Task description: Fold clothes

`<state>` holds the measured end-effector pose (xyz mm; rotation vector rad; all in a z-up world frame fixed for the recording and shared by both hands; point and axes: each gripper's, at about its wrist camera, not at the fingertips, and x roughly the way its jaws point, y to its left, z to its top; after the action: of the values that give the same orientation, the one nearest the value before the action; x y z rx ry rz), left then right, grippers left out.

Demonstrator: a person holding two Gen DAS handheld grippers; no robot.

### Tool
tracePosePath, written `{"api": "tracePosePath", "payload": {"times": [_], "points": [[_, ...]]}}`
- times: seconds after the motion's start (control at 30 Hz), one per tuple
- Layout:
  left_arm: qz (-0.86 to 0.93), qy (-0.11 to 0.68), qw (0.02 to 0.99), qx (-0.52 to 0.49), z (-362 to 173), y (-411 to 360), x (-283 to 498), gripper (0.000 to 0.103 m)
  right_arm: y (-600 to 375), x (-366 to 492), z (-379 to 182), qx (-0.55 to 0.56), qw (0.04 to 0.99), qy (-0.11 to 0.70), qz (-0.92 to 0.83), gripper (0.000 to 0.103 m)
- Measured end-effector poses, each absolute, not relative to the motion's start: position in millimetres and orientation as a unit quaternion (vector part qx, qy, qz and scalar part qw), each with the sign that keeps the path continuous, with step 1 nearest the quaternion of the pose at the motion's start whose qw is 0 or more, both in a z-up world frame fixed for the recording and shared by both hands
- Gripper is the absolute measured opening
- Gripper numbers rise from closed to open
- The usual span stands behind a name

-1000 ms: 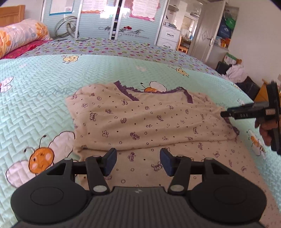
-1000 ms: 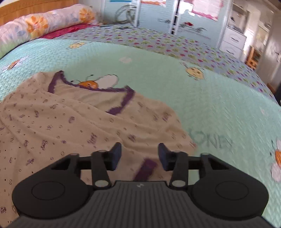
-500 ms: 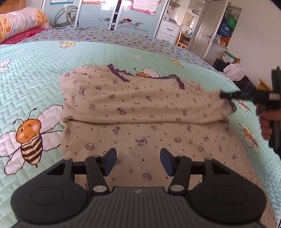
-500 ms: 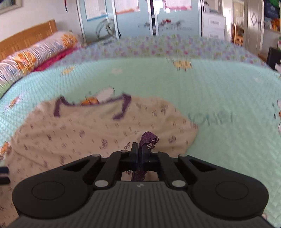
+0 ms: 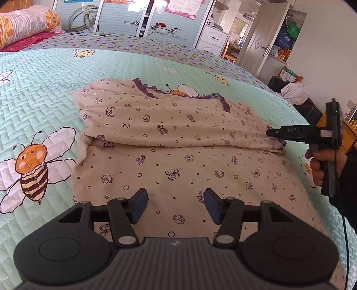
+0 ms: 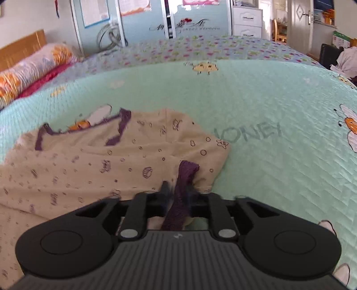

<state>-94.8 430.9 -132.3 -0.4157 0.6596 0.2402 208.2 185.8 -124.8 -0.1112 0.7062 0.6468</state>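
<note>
Garment: the cream printed top (image 5: 169, 142) lies flat on the mint bee-print quilt (image 5: 40, 89), its neckline with purple lace trim (image 5: 154, 91) at the far side from you. Its upper part is folded toward you over the lower part, and the fold edge runs across the middle in the left wrist view.

Your left gripper (image 5: 175, 204): it hangs just above the near part of the top, jaws wide. Nothing sits between the blue pads (image 5: 139, 205); printed fabric shows through the gap.

Your right gripper (image 6: 177, 191): the purple sleeve cuff (image 6: 181, 185) runs between its jaws. The jaws have just been opening, and a narrow gap shows beside the cuff, so the pads do not appear to press it. This view is blurred; the contact is hard to judge.

Right gripper from the left camera (image 5: 275, 132): its tips sit at the right end of the folded layer, at the cuff. Your hand (image 5: 323, 165) wraps the handle below.

Surroundings: a floral bolster pillow (image 5: 24, 24) lies at the head of the bed, in front of wardrobe doors (image 5: 145, 20).
</note>
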Motion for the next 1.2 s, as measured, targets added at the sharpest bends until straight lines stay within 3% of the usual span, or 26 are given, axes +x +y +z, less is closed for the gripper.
{"api": "tracePosePath", "payload": {"times": [0.17, 0.33, 0.5, 0.63, 0.77, 0.9, 1.03, 1.2], "points": [[0.11, 0.293, 0.925, -0.216, -129.1, 435.0, -92.2, 0.059, 212.6, 160.4, -78.7, -0.046, 0.891, 0.26, 0.369, 0.036], [0.104, 0.282, 0.927, -0.226, -132.1, 442.9, -96.0, 0.059, 300.2, 140.4, -76.9, -0.027, 0.831, 0.296, 0.471, 0.036], [0.108, 0.282, 0.915, -0.269, -140.5, 466.7, -108.5, 0.059, 385.0, 139.6, -132.0, -0.097, 0.817, 0.348, 0.449, 0.035], [0.108, 0.273, 0.906, -0.306, -143.8, 484.7, -119.8, 0.059, 392.4, 118.3, -125.1, -0.096, 0.823, 0.323, 0.457, 0.036], [0.127, 0.266, 0.898, -0.328, -142.0, 495.6, -128.9, 0.059, 412.1, 89.5, -110.7, -0.097, 0.815, 0.298, 0.487, 0.054], [0.154, 0.251, 0.894, -0.338, -134.4, 506.2, -139.8, 0.06, 470.6, 74.1, -136.4, -0.127, 0.77, 0.36, 0.512, 0.054], [0.178, 0.245, 0.886, -0.35, -134.1, 520.0, -151.3, 0.061, 476.3, 33.9, -123.2, -0.16, 0.793, 0.279, 0.518, 0.054], [0.196, 0.238, 0.879, -0.364, -133.8, 530.1, -160.1, 0.061, 457.7, 21.4, -121.0, -0.133, 0.764, 0.317, 0.546, 0.055]]}}
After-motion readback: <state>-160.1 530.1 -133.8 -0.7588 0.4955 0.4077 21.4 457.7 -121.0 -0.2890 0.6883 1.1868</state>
